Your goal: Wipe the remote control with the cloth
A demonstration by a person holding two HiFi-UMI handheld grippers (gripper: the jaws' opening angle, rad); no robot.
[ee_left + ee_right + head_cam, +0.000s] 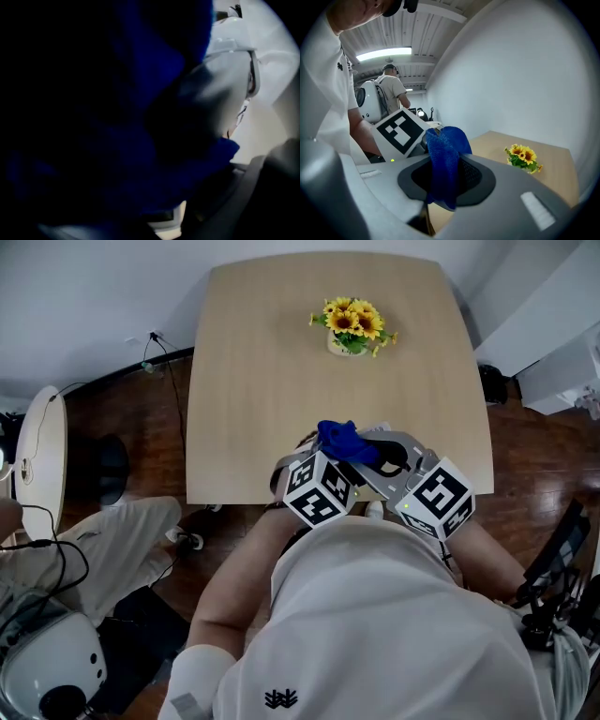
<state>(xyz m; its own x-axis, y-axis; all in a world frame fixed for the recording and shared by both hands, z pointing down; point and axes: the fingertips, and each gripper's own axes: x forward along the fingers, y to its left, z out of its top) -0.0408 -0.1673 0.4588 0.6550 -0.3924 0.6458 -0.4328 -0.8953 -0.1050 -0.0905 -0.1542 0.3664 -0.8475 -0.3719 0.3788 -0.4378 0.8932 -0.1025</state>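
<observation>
My left gripper (339, 457) is shut on a bunched blue cloth (339, 439). The cloth lies over a grey remote control (401, 448) with a dark oval button area. My right gripper (401, 476) holds the remote in the air, just above the near edge of the wooden table (272, 381). In the right gripper view the remote (511, 206) fills the lower frame and hides the jaws, and the cloth (443, 159) drapes across its dark recess. In the left gripper view the cloth (140, 117) covers nearly everything, with the remote (211, 89) at the right.
A small pot of sunflowers (350, 326) stands at the far middle of the table. Left of the table on the dark floor are cables, a white round piece (42, 460) and a seated person's leg (112, 540). Another person (391, 89) stands in the background.
</observation>
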